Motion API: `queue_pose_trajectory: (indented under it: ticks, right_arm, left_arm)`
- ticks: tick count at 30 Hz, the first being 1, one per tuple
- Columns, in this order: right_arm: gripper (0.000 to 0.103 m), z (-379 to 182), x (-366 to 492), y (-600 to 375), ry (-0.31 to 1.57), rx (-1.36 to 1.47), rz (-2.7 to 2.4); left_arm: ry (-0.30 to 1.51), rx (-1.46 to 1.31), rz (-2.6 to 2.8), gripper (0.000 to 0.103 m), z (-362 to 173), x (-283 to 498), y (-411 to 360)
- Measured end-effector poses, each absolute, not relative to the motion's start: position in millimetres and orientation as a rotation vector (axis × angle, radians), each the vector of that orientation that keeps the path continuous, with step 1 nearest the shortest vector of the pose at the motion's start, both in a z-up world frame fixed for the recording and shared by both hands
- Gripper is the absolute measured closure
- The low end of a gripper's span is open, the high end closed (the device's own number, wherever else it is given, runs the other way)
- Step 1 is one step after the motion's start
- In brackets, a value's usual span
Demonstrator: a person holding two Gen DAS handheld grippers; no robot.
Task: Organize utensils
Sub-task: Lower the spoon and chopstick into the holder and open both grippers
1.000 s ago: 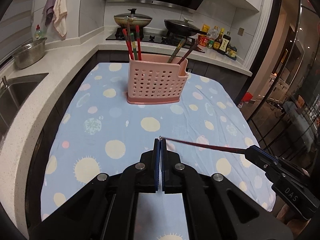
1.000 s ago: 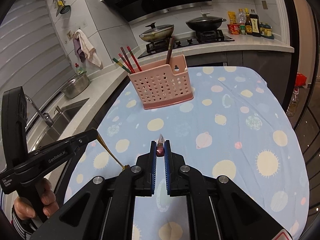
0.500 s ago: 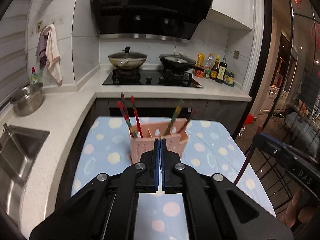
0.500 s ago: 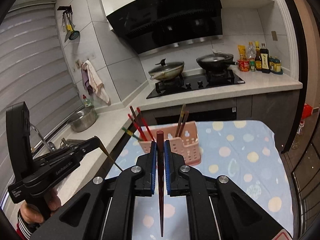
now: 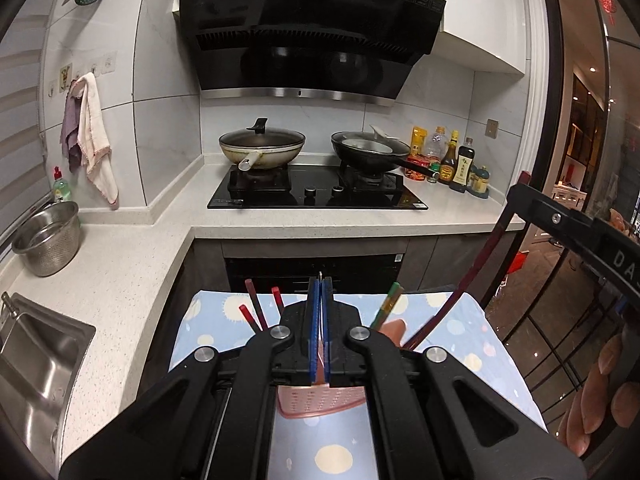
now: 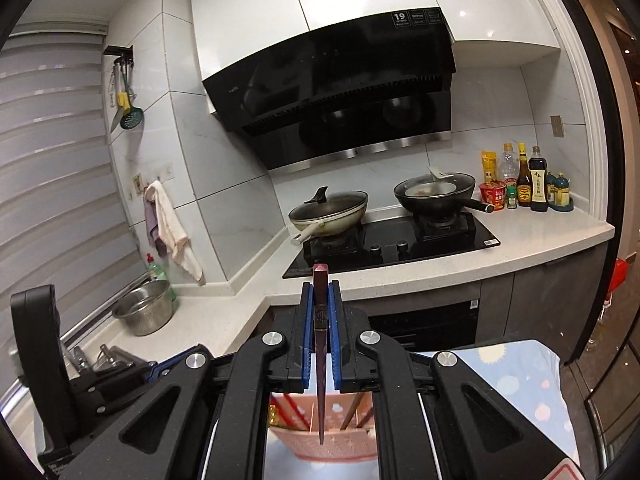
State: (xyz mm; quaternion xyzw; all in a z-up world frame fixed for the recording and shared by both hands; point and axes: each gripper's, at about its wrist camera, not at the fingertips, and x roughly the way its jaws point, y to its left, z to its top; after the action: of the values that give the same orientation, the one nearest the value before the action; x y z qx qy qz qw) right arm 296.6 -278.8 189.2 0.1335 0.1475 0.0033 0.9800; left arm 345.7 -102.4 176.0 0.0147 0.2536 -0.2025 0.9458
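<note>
The right gripper [image 6: 320,312] had its jaws clenched on a dark red chopstick [image 6: 321,360], held nearly upright with the tip pointing down at the pink caddy [image 6: 340,444] below. In the left wrist view the same stick ran from the right gripper down toward the caddy's right side, near the sticks already leaning there [image 5: 386,306]; whether its tip had entered the opening could not be told, since the left gripper's body hid the rim. The left gripper [image 5: 320,320] had its jaws pressed together with something thin showing just above the pads, perhaps a slim chopstick, too fine to name with certainty. It hovered directly over the caddy, which sat on a spotted blue cloth [image 5: 460,332], with three red-tipped sticks [image 5: 256,308] standing in the left compartment. The step in hand looked to be dropping the dark stick into the right compartment. To do it well, the stick should stay vertical and come down slowly until the tip is clearly inside the walls, clear of the leaning pair, before the jaws let go; releasing high would risk a bounce off the rim or a tip-over of the light plastic caddy. The two grippers sat close together above one small target, so one should wait while the other lowers.
</note>
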Motion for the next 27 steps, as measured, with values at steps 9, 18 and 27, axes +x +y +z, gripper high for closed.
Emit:
queue_pose_trajectory:
  ticks: [9,18,27]
  right_arm:
    - [0.096,157,345,-280,0.371,0.279,-0.003]
    - [0.096,116,361,-267,0.464,0.253,0.013]
    - [0.095,95,362,-259,0.518,0.228,0.011]
  left_arm:
    - [0.581,0.044,-0.387,0.102,145,382,-108]
    - [0.646,0.061,-0.383,0.102,110,393,-116]
    - [0.673,0.061,-0.368,0.101,97,396,-119]
